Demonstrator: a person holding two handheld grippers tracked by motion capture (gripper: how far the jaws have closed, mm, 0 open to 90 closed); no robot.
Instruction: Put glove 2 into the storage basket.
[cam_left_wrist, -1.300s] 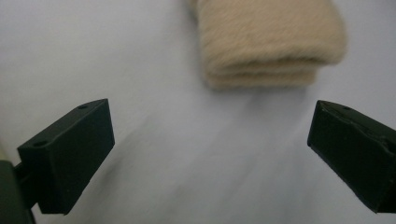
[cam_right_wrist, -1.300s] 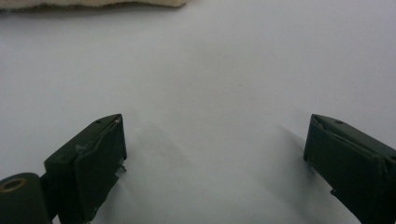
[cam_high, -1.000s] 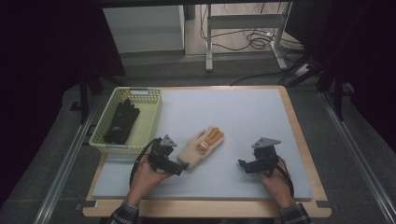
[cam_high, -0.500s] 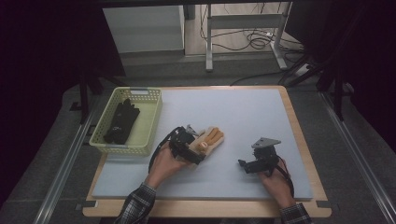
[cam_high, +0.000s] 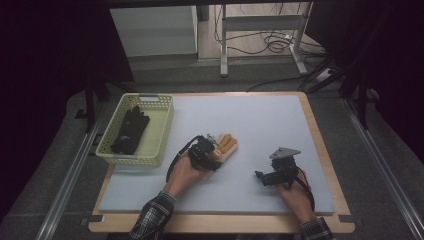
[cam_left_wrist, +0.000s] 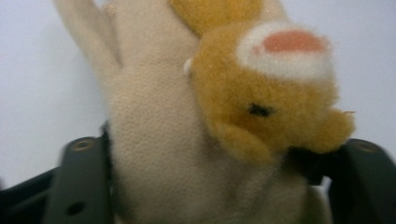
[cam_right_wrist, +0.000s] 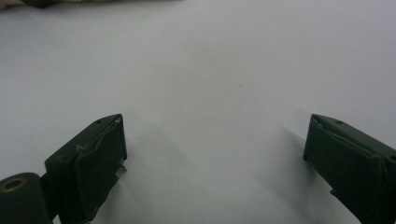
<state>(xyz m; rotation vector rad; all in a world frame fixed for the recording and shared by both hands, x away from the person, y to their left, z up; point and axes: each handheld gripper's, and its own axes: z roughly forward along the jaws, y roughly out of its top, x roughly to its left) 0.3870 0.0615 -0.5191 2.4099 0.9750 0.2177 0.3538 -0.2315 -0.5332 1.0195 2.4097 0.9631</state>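
Observation:
A beige glove (cam_high: 226, 145) with orange fingers and a plush orange animal face lies on the pale mat, left of centre. My left gripper (cam_high: 210, 156) has reached its cuff end. In the left gripper view the glove (cam_left_wrist: 154, 140) sits between the two black jaws, which stand wide apart on either side of it, so the left gripper (cam_left_wrist: 224, 158) is open. My right gripper (cam_high: 260, 176) rests low on the mat at the front right. It is open, and its own view (cam_right_wrist: 215, 140) has bare mat between the jaws.
A yellow-green basket (cam_high: 167, 127) stands at the mat's left edge with a dark glove (cam_high: 129, 129) inside. The pale mat (cam_high: 265, 117) covers a wooden table top. Dark floor, metal rails and cables lie beyond the table.
My left gripper has slid forward and to the right until its jaws straddle the beige glove's cuff. The right gripper has stayed where it was.

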